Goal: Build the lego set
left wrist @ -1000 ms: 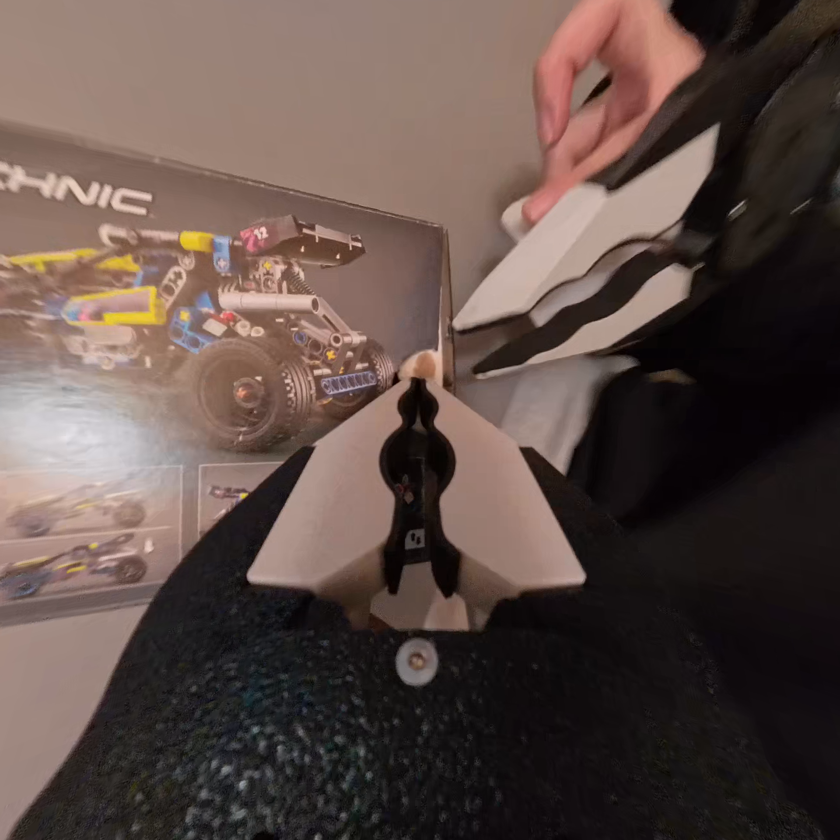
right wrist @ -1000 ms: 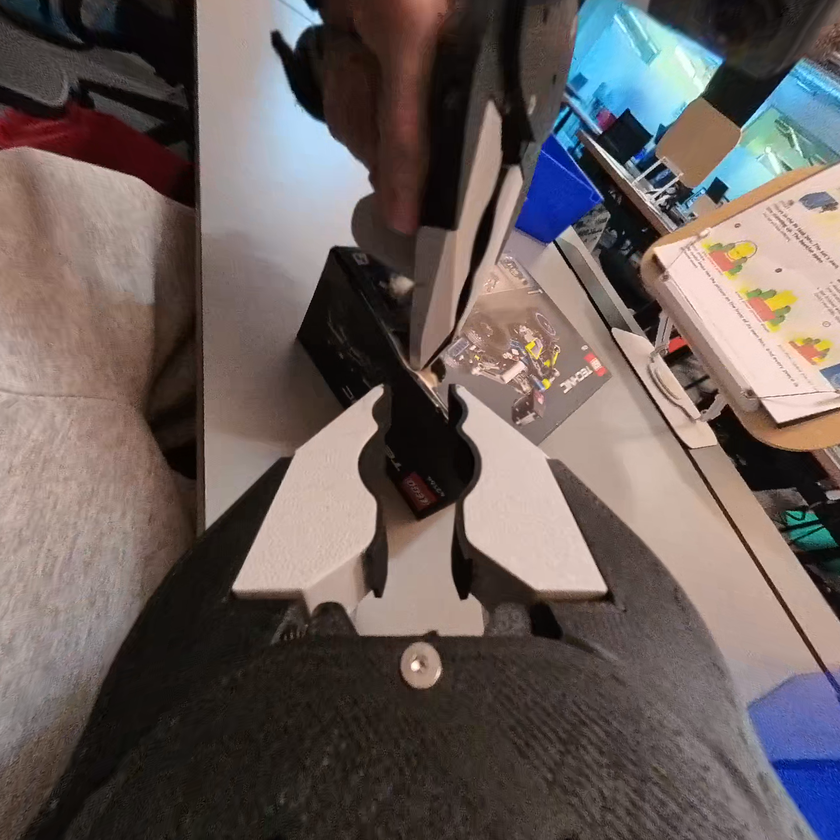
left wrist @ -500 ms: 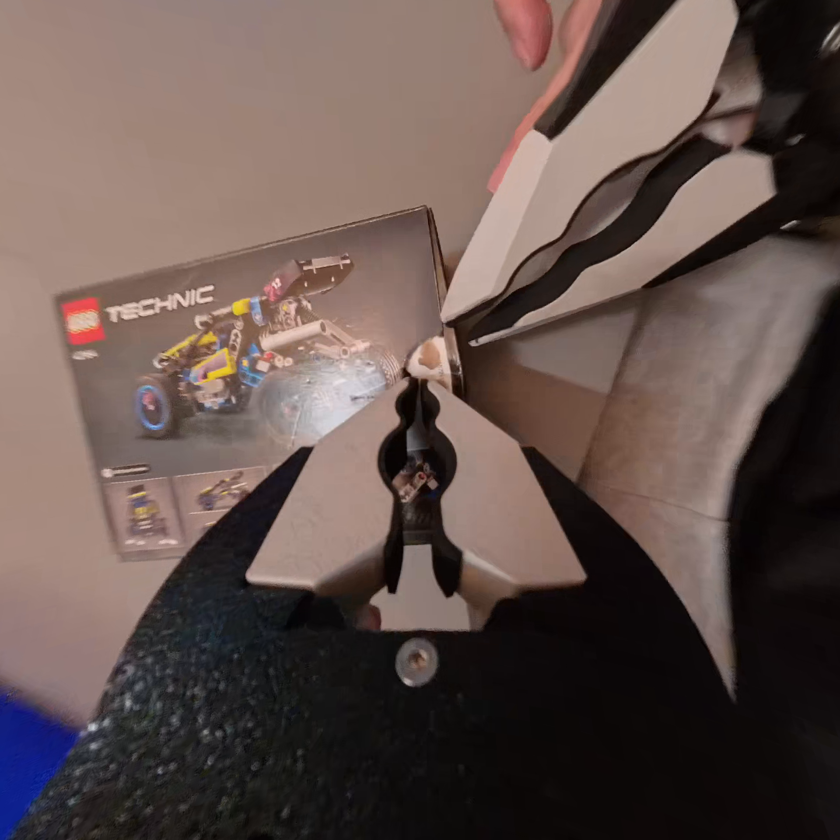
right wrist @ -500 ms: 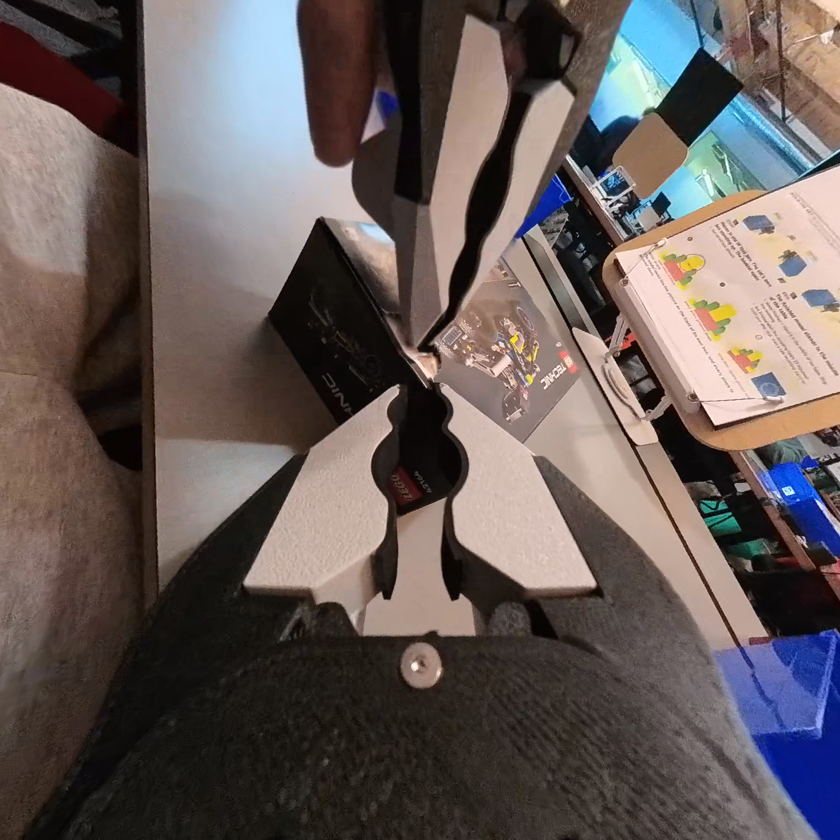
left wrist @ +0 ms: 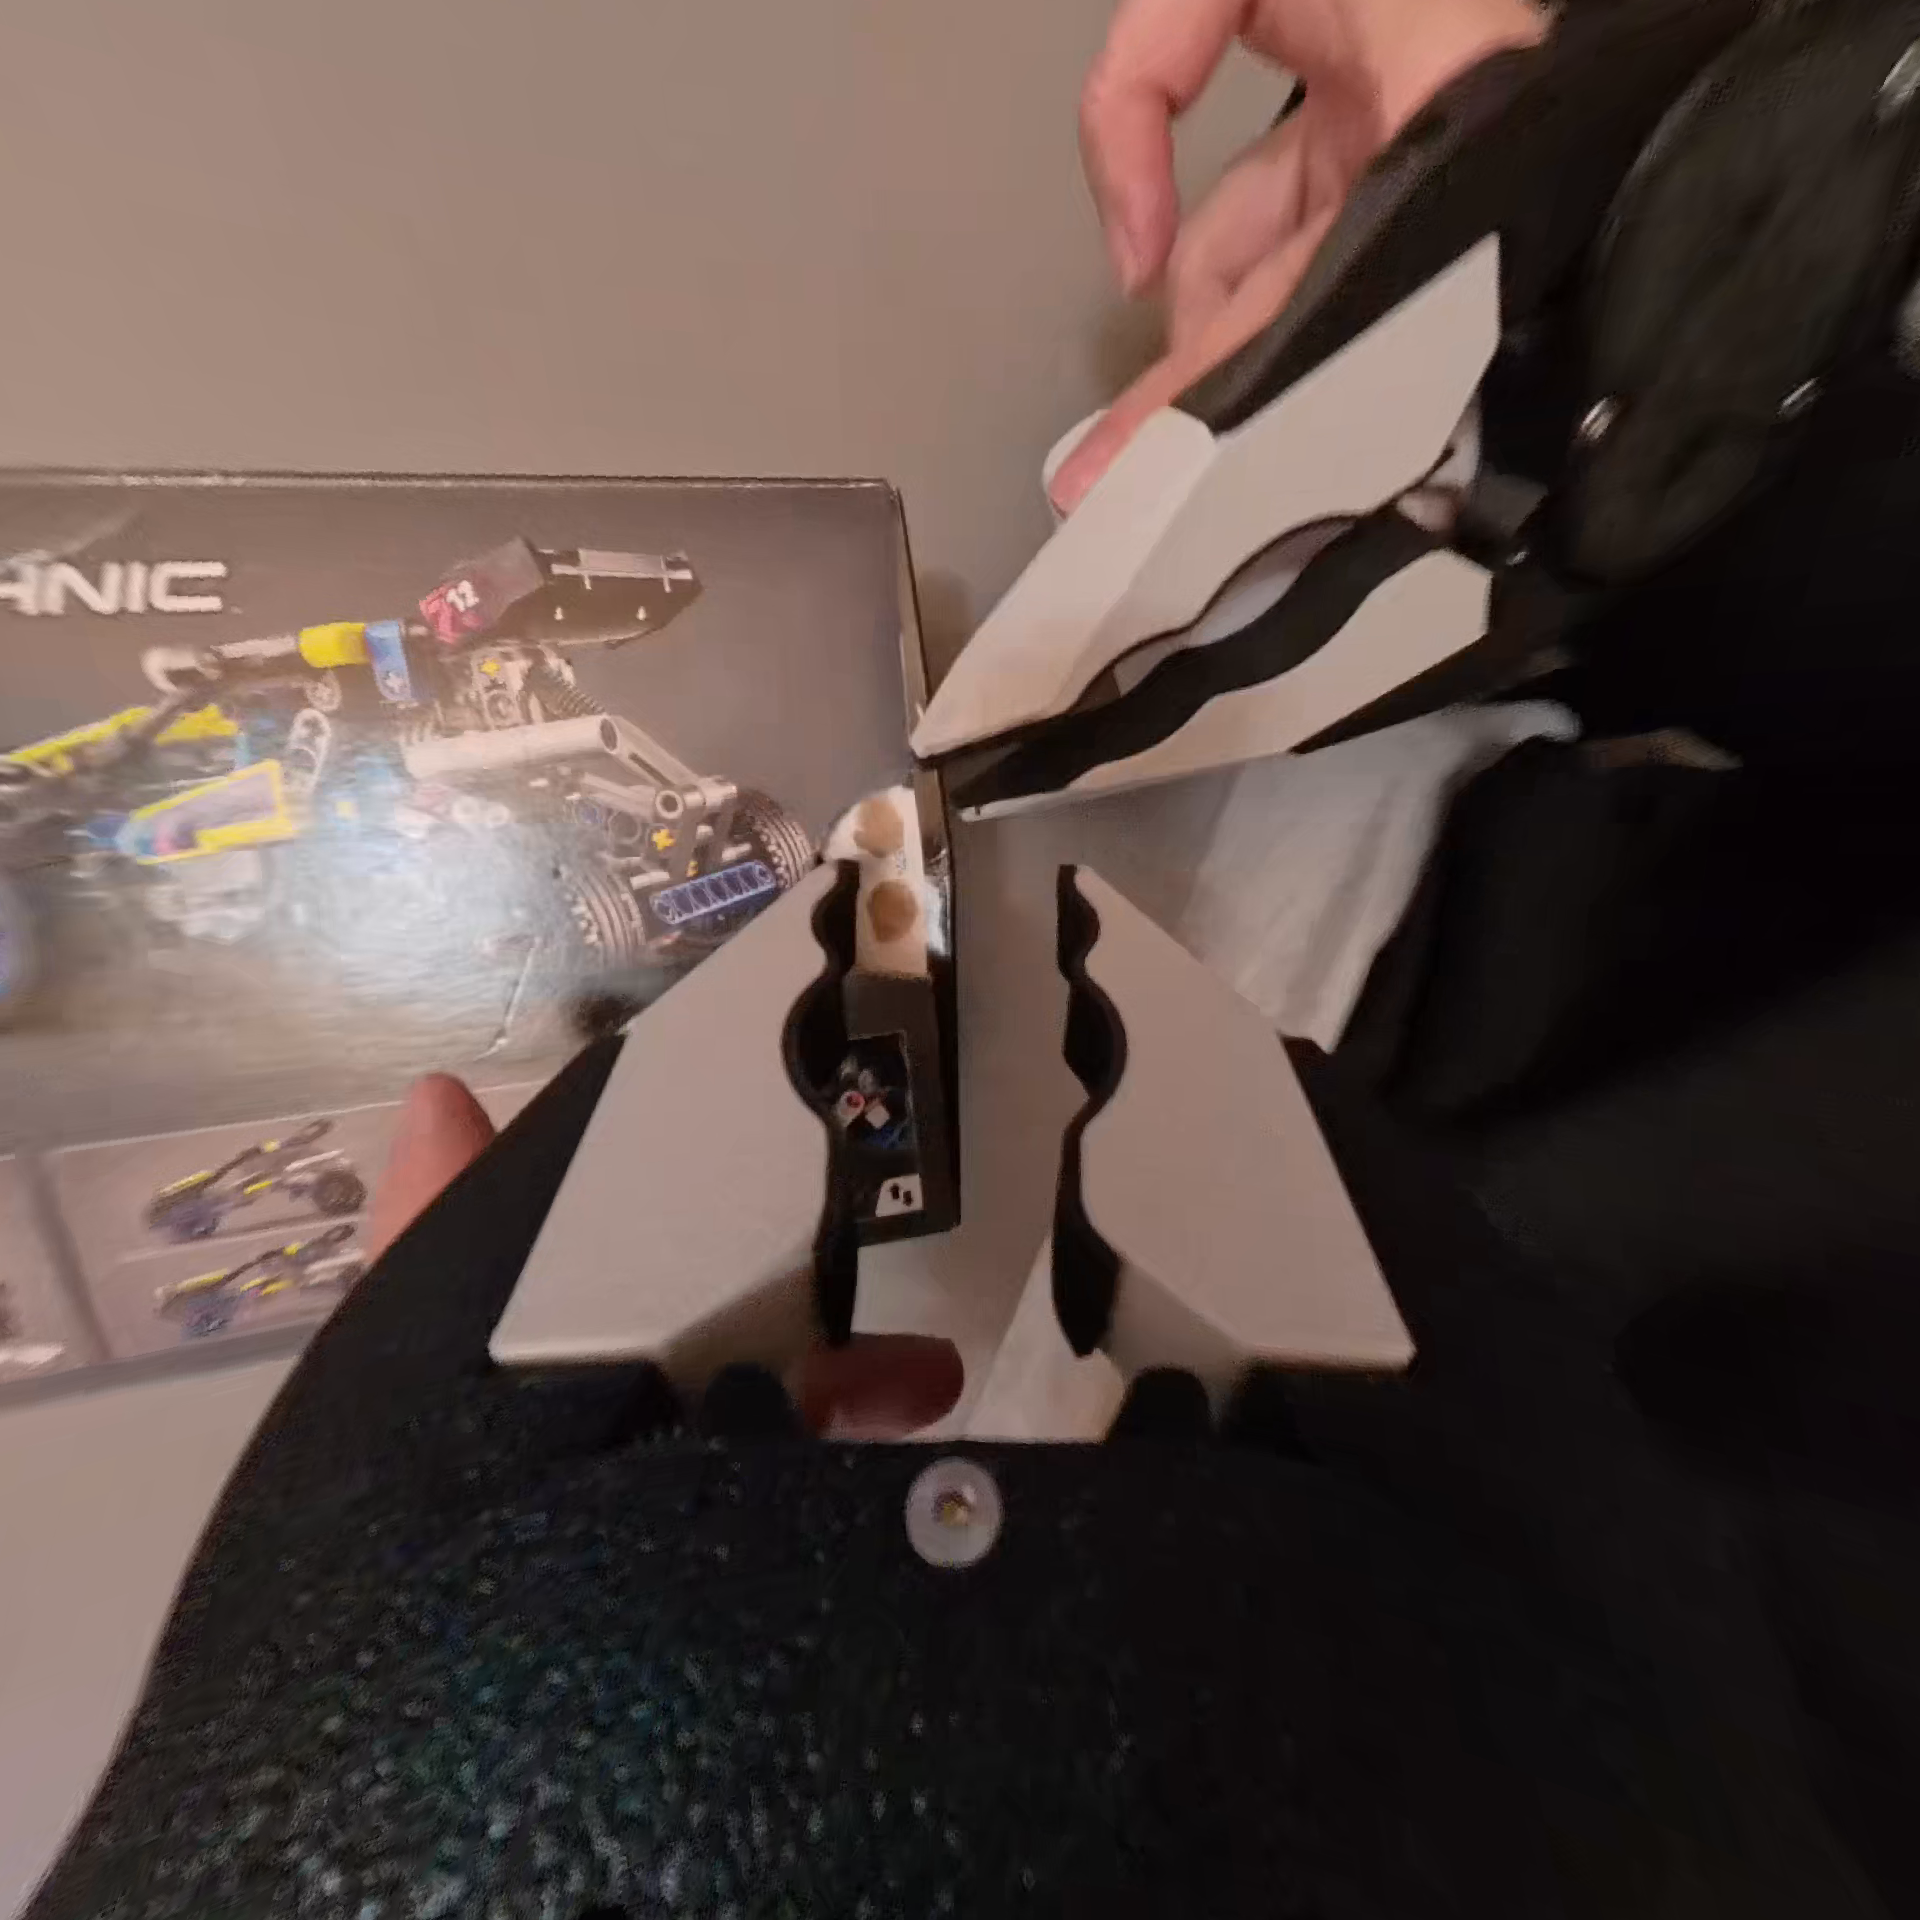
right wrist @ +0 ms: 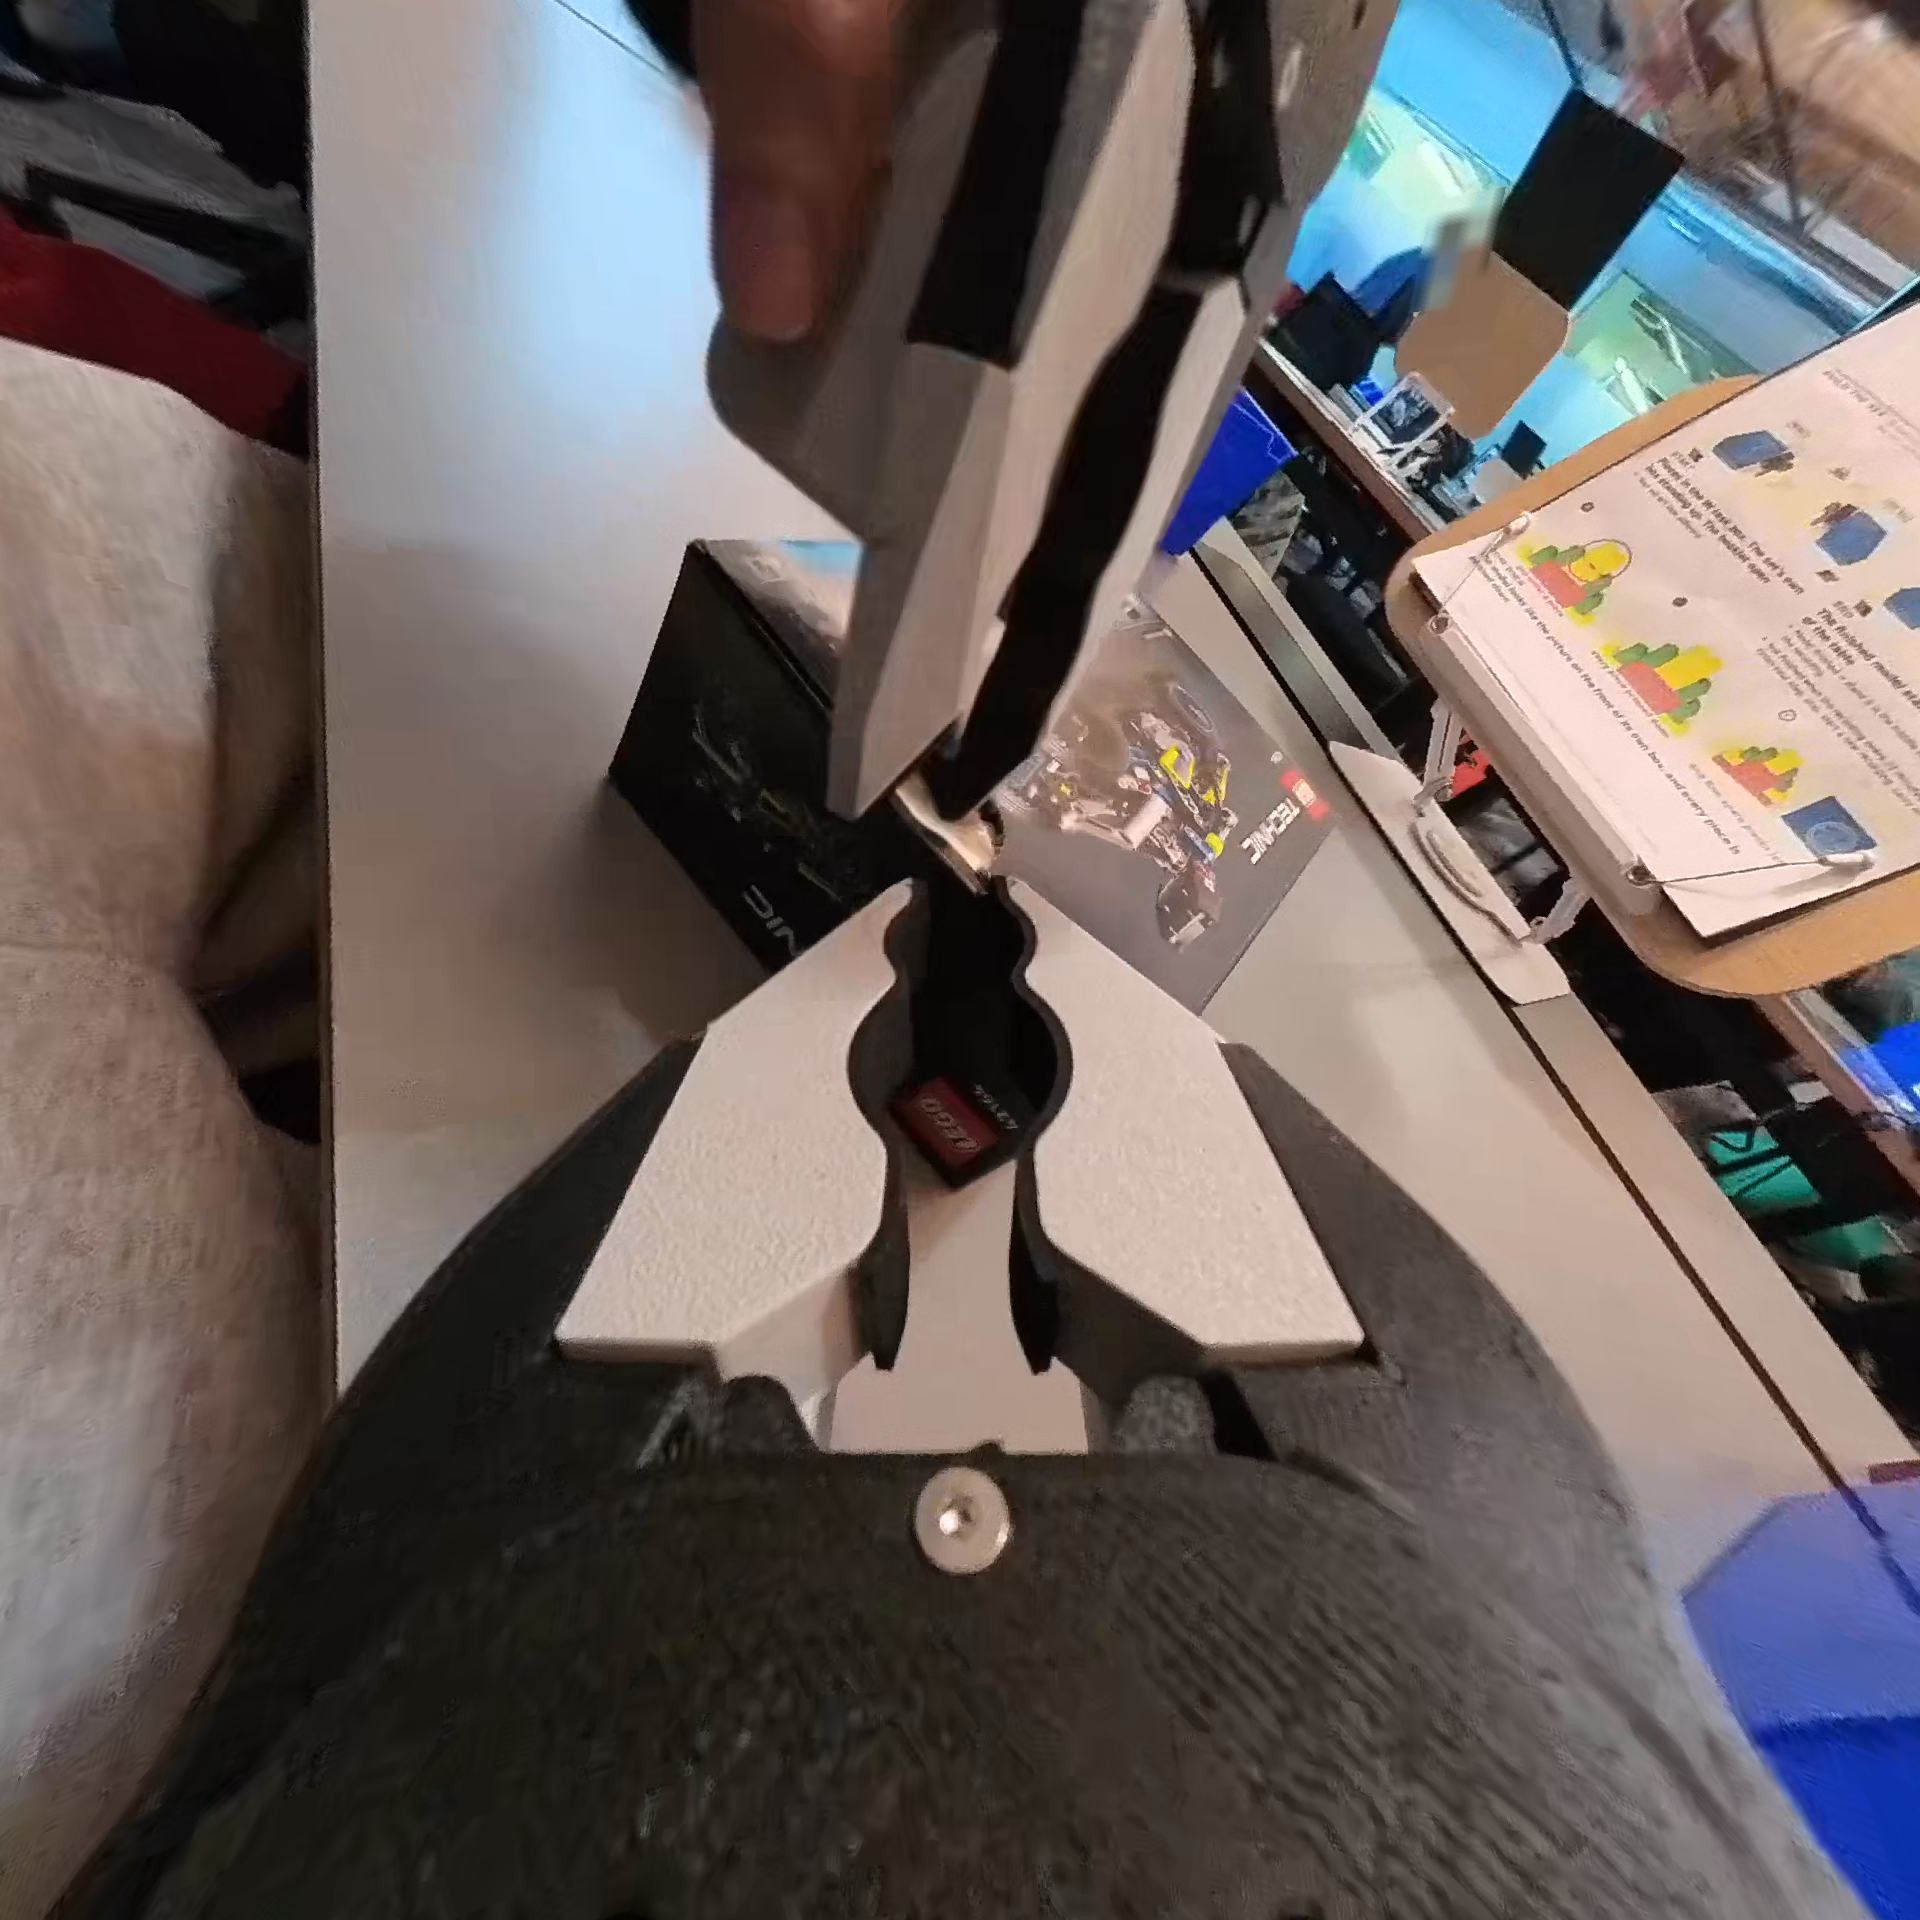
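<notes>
The dark lego box (left wrist: 416,779) with a buggy picture lies on the grey table (left wrist: 520,260). Its end flap (left wrist: 899,1091), torn white with glue spots at the tip, stands between my left gripper's (left wrist: 951,878) fingers. That gripper is open, and the flap rests against its left finger. My right gripper (left wrist: 935,764) comes in from the upper right, shut on the flap's edge. In the right wrist view the right gripper (right wrist: 956,894) pinches the black flap, with the box (right wrist: 727,790) behind it. The left gripper (right wrist: 935,810) hangs down from above.
A clipboard with a printed instruction sheet (right wrist: 1714,675) stands on a holder to the right. A blue bin (right wrist: 1818,1662) sits at the lower right and another (right wrist: 1236,468) beyond the table. The table's near edge (right wrist: 322,935) borders the person's light clothing (right wrist: 125,831). Left and right tips are no more than a few centimetres apart.
My left gripper has opened and let go of the flap it was pinching. My right gripper stays shut on the flap. The box has shifted in the left wrist view.
</notes>
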### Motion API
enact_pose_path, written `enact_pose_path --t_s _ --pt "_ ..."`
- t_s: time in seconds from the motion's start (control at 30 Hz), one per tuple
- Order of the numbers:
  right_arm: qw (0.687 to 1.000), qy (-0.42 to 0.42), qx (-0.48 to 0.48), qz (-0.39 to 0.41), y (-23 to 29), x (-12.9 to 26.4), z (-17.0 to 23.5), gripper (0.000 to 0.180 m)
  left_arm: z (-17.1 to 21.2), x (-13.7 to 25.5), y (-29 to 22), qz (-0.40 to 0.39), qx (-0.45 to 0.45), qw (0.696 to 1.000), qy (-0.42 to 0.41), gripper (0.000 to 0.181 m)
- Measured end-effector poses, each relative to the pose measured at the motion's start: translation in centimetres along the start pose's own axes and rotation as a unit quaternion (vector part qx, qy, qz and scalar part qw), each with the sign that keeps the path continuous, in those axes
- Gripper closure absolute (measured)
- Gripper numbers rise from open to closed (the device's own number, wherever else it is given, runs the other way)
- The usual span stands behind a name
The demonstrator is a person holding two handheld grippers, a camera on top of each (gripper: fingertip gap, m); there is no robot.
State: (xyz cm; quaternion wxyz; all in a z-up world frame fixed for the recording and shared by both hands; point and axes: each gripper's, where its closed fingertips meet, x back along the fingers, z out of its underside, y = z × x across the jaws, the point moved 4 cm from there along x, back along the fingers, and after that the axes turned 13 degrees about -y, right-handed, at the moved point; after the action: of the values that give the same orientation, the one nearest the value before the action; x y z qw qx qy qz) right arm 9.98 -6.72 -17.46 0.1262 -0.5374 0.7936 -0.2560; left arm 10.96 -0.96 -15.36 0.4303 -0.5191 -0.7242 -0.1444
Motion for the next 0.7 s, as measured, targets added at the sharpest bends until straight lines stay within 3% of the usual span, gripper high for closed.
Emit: enact_pose_path --t_s 0.17,0.23,0.4,0.47,0.53,0.6,0.7 --pt "1.0 -0.01 -0.019 -0.009 0.0 -0.3 -0.1 0.168 0.6 -0.7 0.1 -0.207 -0.16 0.963 0.07 0.16" --pt "1.0 -0.011 -0.026 -0.011 0.0 -0.6 0.1 0.168 0.9 -1.4 0.5 -0.234 -0.173 0.953 0.081 0.16" --pt "0.998 -0.003 -0.061 0.006 -1.4 -0.1 0.6 0.165 1.7 -2.8 0.9 -0.197 -0.137 0.964 0.114 0.122" --pt "0.996 -0.006 -0.088 0.024 -2.2 0.2 0.9 0.158 2.1 -3.6 1.0 -0.164 -0.11 0.973 0.118 0.081" --pt "0.986 -0.029 -0.156 0.041 -2.8 0.0 0.7 0.15 1.6 -3.3 2.0 -0.15 -0.078 0.98 0.104 0.099" --pt "0.97 -0.039 -0.229 0.073 -3.7 -0.5 0.8 0.144 1.1 -2.8 1.8 -0.076 -0.007 0.993 0.09 0.101" --pt "0.936 -0.015 -0.324 0.138 -5.9 -1.4 2.4 0.132 0.9 -2.1 2.4 0.019 0.076 0.993 0.083 0.127"
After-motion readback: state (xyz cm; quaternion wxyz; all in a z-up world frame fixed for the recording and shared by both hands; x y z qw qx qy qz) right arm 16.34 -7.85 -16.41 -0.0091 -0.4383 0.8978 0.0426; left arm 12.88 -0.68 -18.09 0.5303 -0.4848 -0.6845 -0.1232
